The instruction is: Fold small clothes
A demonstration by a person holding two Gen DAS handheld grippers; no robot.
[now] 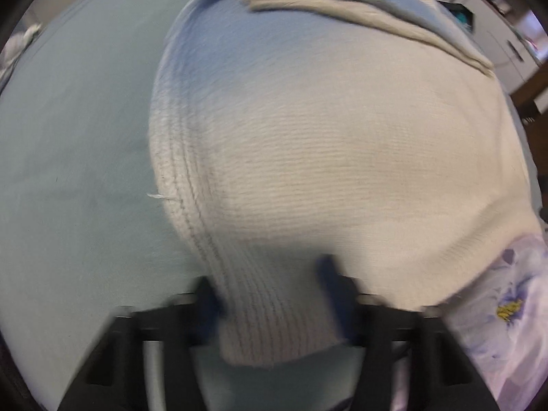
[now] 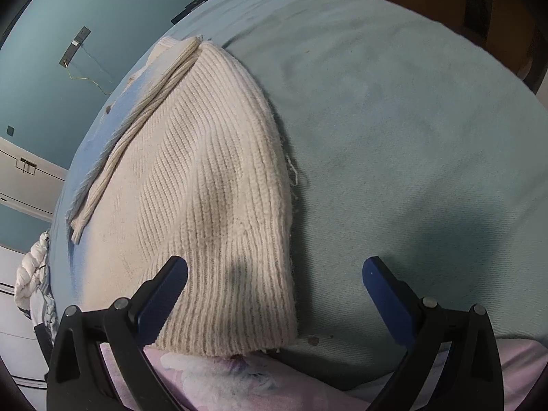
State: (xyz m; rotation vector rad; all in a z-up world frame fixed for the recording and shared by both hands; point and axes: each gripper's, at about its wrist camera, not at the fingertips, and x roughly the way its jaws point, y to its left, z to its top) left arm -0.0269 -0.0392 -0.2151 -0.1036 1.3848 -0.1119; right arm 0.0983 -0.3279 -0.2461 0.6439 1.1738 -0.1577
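Cream ribbed knit, spread flat on a teal sheet, well towards one side of it. Ribbed hem nearest both cameras, close to the sheet's near edge. Narrow ribbed strip of the same cream colour lying slantwise across the far part of the knit. Pale blue tint along that far side; cannot tell whether light or another layer.

Left gripper pointing steeply down at one corner of the hem. Jaws drawn close, one on each side of the ribbed band, the band bunched narrow between them and seemingly pinched. Blurred there, so pad contact not sharp.

Right gripper over the other hem corner, jaws spread wide and gripping nothing. One jaw above the ribbed hem, the other above bare sheet; the knit's side edge between them. Cannot tell whether either jaw touches the fabric.

Loose threads along the knit's side edge. A few small dark specks on the sheet just beside the hem corner.

Floral cloth, lilac and white, just past the sheet's near edge, next to the hem. White bundle of twisted fabric beyond the sheet's side. Teal wall behind in the right wrist view.
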